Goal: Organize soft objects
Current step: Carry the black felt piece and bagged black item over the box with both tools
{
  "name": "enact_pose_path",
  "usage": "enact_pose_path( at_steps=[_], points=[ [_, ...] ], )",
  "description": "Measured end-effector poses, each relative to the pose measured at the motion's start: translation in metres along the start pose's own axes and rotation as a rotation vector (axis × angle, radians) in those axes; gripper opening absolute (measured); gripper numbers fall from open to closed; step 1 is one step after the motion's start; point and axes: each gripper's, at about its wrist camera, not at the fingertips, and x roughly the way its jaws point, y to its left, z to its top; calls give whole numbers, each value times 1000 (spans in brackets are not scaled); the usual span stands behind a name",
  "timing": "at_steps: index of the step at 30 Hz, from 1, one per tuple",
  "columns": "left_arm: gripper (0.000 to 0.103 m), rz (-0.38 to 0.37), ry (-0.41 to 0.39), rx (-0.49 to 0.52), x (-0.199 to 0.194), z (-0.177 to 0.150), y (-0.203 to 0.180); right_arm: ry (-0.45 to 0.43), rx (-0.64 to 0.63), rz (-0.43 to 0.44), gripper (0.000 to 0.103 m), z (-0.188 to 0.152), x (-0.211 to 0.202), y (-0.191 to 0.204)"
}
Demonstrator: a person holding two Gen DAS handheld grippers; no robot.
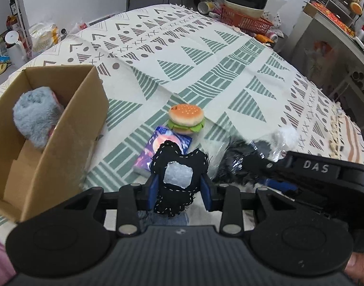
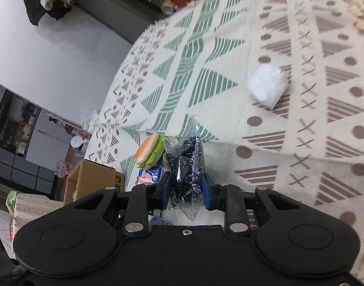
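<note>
box (image 1: 69, 128) matt cardboard | burger (image 1: 186, 118) plush | bag (image 2: 190, 166) glossy crinkled plastic

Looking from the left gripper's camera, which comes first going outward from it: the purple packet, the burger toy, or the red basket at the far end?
1. Purple packet, just beyond the left gripper, which grips a black stitched fabric piece.
2. Plush burger, behind the packet, mid-table.
3. Red basket, at the far edge, to the right.

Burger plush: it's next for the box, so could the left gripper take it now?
Probably not yet: the left gripper is shut on the black stitched plush; otherwise the burger plush lies unobstructed ahead.
</note>
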Motion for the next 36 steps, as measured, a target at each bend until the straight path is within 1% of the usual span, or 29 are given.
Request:
enact_pose_path(
  at_steps=[4,14,22,26,30,36],
  points=[
    [36,-4,-8,21,-19,2,1,-47,-23,-8,27,-5,-21,9],
    [36,-33,-60,0,-64,5,14,-148,-105,-33,27,-19,-60,39],
    [36,-54,-112,-27,-97,7,35,-204,-162,-41,27,-29,-81,72],
    [36,-52,-130,-13,-108,7,47,-231,-192,-30,27,-34,-90,89],
    [36,-56,-141,-10,-116,3,62,-240,-208,-39,27,-40,-95,106],
    [36,-81,-160,-35,-126,0,81,-283,-269,-67,27,-53,-105,135]
  ],
)
